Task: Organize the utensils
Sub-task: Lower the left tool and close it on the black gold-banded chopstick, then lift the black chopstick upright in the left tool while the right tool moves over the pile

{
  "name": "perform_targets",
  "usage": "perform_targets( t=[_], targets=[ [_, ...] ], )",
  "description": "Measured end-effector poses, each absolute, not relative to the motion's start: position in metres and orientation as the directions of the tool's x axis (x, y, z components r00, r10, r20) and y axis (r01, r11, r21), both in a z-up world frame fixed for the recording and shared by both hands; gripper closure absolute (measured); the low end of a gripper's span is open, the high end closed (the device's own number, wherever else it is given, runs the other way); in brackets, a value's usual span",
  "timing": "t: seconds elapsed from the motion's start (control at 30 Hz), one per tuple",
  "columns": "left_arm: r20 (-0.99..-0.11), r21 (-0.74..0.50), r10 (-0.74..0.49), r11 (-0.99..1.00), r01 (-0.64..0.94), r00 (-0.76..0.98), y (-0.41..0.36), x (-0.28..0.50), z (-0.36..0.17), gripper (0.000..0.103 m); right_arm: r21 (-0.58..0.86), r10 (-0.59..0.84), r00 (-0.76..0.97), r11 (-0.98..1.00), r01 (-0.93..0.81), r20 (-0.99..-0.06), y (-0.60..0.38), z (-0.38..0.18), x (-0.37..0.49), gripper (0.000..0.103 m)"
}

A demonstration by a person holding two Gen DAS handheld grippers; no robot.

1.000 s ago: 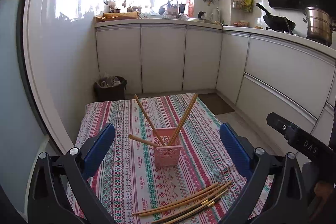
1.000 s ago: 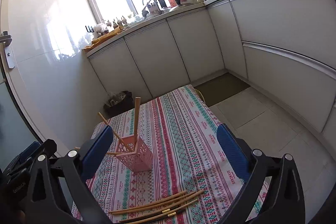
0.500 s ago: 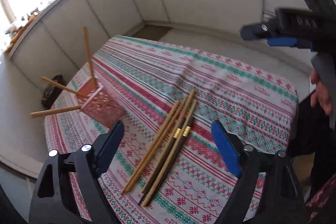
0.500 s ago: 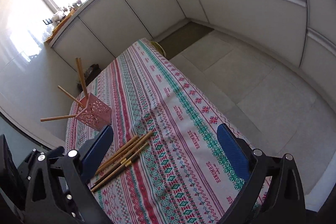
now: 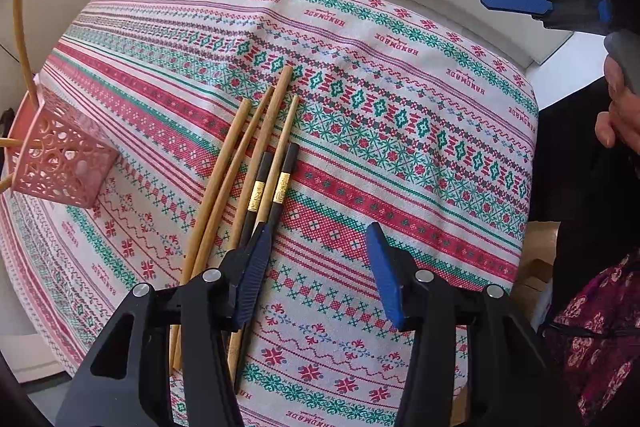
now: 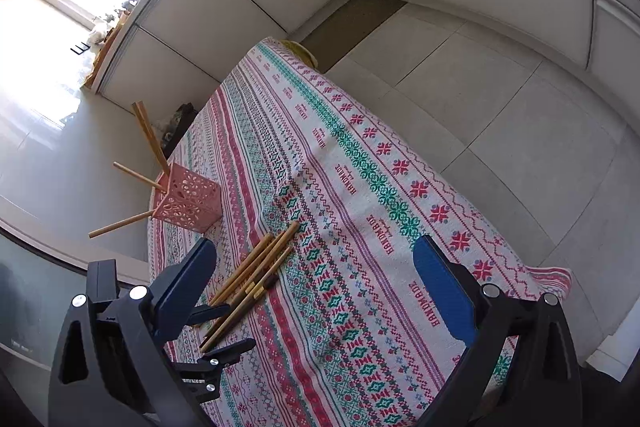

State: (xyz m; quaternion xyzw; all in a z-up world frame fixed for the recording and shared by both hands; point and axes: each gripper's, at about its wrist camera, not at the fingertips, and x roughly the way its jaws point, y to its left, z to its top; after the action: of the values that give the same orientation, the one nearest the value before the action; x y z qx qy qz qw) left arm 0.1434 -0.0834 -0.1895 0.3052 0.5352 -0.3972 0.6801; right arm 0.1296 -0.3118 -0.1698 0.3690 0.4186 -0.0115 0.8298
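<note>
"HANDMADE" across tablecloth (image 5: 400,39) bands

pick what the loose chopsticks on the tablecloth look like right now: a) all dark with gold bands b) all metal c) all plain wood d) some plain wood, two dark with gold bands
d: the loose chopsticks lying on the tablecloth include several plain wooden ones plus two dark ones with gold bands, just ahead of the open left claw.
</note>
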Motion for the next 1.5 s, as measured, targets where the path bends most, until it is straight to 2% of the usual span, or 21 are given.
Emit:
perform_targets(
  t=[0.1,0.2,0.43,0.67,0.77,0.83,0.9,1.07,1.23,1.33,1.4,1.5],
  targets=[
    [-0.979,-0.002,-0.179,0.476,0.880,0.095,-0.091,0.148,-0.198,0.065,0.604,0.301,0.641,0.728,0.323,-0.706,-0.310,-0.170,0.131,0.007],
    [-0.986,-0.004,-0.151,0.454,0.891,0.073,-0.098,0.155,-0.205,0.067,0.608,0.308,0.630,0.720,0.335,-0.713,-0.312,-0.173,0.131,0.007],
    [-0.994,0.016,-0.094,0.425,0.905,0.062,-0.108,0.173,-0.214,0.067,0.627,0.335,0.608,0.690,0.362,-0.720,-0.320,-0.180,0.133,0.007],
    [-0.994,-0.065,-0.112,0.431,0.900,-0.019,-0.110,0.193,-0.230,0.066,0.629,0.348,0.585,0.673,0.388,-0.733,-0.324,-0.187,0.136,0.007],
    [-0.994,-0.012,-0.098,0.452,0.892,0.036,-0.109,0.188,-0.231,0.066,0.621,0.338,0.582,0.676,0.396,-0.740,-0.324,-0.188,0.136,0.007],
    [-0.992,-0.015,-0.112,0.513,0.858,0.050,-0.101,0.181,-0.228,0.074,0.613,0.327,0.584,0.682,0.399,-0.743,-0.325,-0.187,0.135,0.007],
    [-0.990,-0.031,-0.130,0.609,0.793,0.061,-0.094,0.178,-0.227,0.087,0.602,0.316,0.581,0.690,0.402,-0.750,-0.324,-0.187,0.135,0.007],
    [-0.975,-0.039,-0.161,0.799,0.600,0.151,-0.077,0.165,-0.228,0.097,0.537,0.272,0.559,0.750,0.387,-0.783,-0.316,-0.186,0.137,0.007],
    [-0.907,-0.263,-0.357,0.896,0.358,0.225,-0.023,0.145,-0.218,0.097,0.423,0.273,0.462,0.869,0.259,-0.844,-0.276,-0.195,0.147,0.007],
    [-0.828,-0.388,-0.460,0.883,0.265,0.320,0.019,0.129,-0.192,0.097,0.368,0.258,0.487,0.919,0.144,-0.835,-0.250,-0.189,0.147,0.007],
    [-0.759,-0.454,-0.511,0.859,0.235,0.403,0.049,0.119,-0.166,0.097,0.355,0.292,0.528,0.935,0.020,-0.797,-0.231,-0.179,0.148,0.009],
    [-0.644,-0.505,-0.564,0.821,0.267,0.517,0.079,0.104,-0.125,0.097,0.213,0.344,0.584,0.935,-0.283,-0.735,-0.184,-0.159,0.144,0.013]
  ],
)
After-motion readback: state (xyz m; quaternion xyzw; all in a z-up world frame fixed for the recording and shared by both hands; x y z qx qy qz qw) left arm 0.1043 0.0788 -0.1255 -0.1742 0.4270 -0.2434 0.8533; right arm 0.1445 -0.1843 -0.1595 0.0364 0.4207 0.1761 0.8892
